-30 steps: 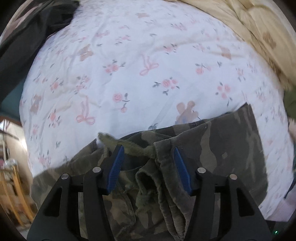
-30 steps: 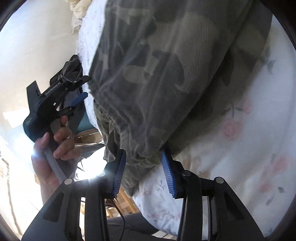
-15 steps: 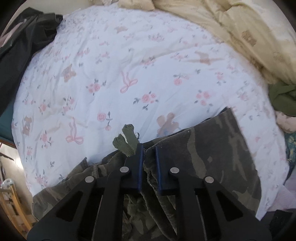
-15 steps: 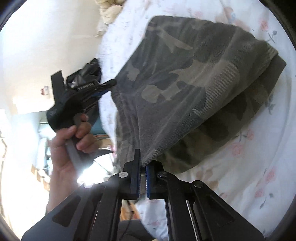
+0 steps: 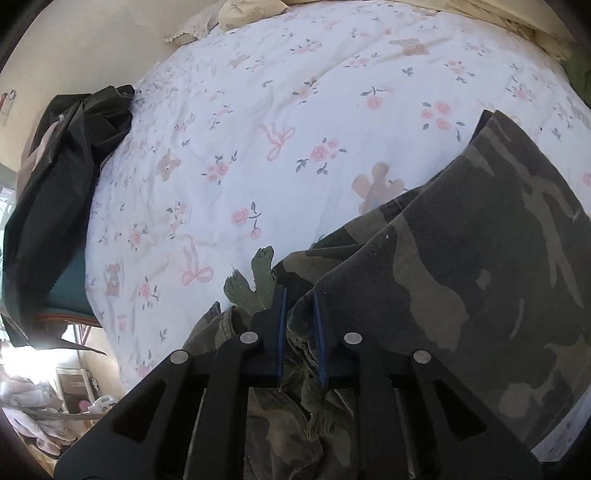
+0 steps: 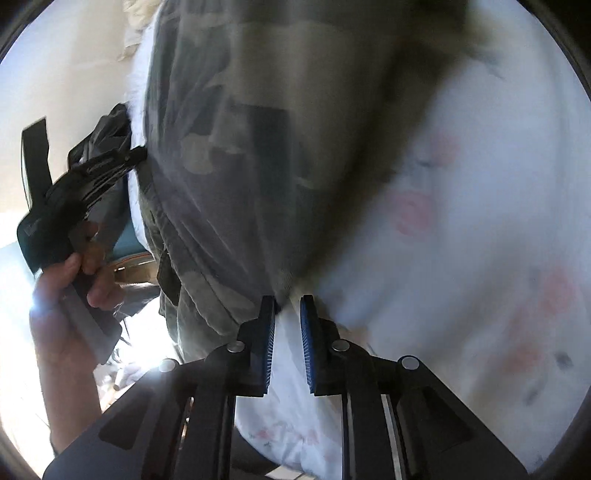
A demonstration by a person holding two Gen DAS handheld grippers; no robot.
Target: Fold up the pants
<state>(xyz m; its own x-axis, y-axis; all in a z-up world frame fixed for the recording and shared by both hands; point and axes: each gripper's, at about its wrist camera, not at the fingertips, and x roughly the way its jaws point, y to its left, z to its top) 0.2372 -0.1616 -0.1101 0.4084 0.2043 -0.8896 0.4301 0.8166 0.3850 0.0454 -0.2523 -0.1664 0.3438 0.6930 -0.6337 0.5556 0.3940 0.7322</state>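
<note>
Pants (image 5: 461,295) shifted rightward across bedspread (image 5: 258,110)

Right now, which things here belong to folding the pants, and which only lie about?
For the job: pants, left gripper, right gripper, bed sheet.
Lying about: black bag, beige blanket, clutter beside the bed.

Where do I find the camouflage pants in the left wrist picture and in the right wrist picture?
Left wrist: camouflage pants fill the lower right, bunched between the gripper's fingers.
Right wrist: camouflage pants hang top centre down to the fingertips, blurred.
Shared landmark: the black garment at the bed's left edge.
</note>
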